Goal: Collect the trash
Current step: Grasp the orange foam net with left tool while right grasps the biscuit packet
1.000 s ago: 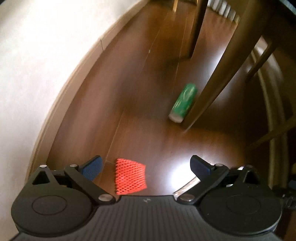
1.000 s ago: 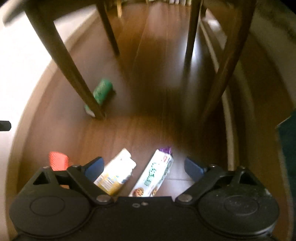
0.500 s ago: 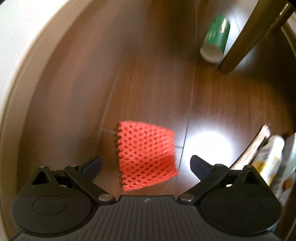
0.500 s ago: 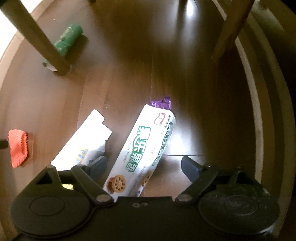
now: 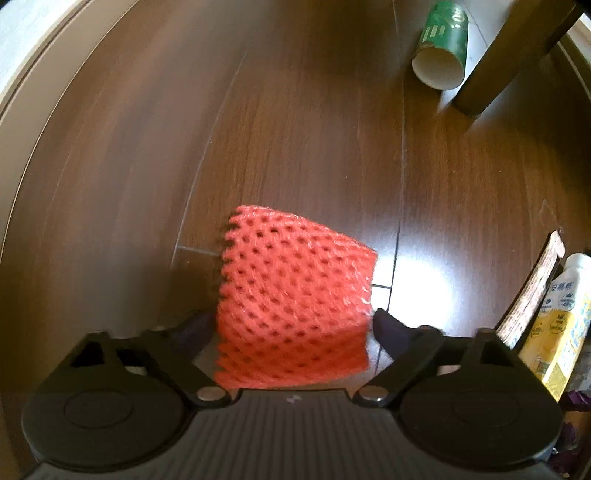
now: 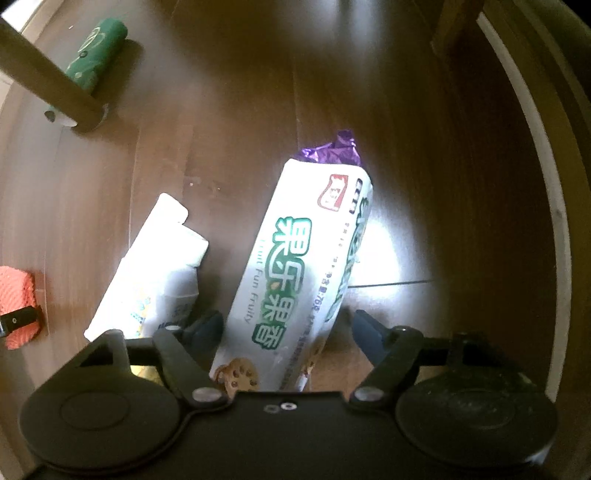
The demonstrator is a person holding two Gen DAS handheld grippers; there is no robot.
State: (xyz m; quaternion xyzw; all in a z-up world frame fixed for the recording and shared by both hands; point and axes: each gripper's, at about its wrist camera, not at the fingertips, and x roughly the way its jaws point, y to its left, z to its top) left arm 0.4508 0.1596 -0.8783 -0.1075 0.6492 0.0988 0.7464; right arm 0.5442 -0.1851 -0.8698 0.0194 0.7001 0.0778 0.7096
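Observation:
A red foam net sleeve (image 5: 293, 299) lies on the dark wood floor, between the open fingers of my left gripper (image 5: 291, 325); the fingers stand at its two sides. It also shows at the left edge of the right wrist view (image 6: 16, 306). A white biscuit packet with a purple end (image 6: 295, 269) lies between the open fingers of my right gripper (image 6: 286, 328). A white and yellow drink carton (image 6: 151, 273) lies just left of it. A green paper cup (image 5: 441, 44) lies on its side by a chair leg (image 5: 506, 62).
The skirting board and wall (image 5: 22, 62) curve along the left. The carton and a packet edge (image 5: 554, 317) show at the right of the left wrist view. A second chair leg (image 6: 454, 33) and a pale floor trim (image 6: 535, 147) stand on the right.
Both grippers have dropped lower and moved forward. The red net now sits between the left fingers, and the biscuit packet between the right fingers. Both stay open.

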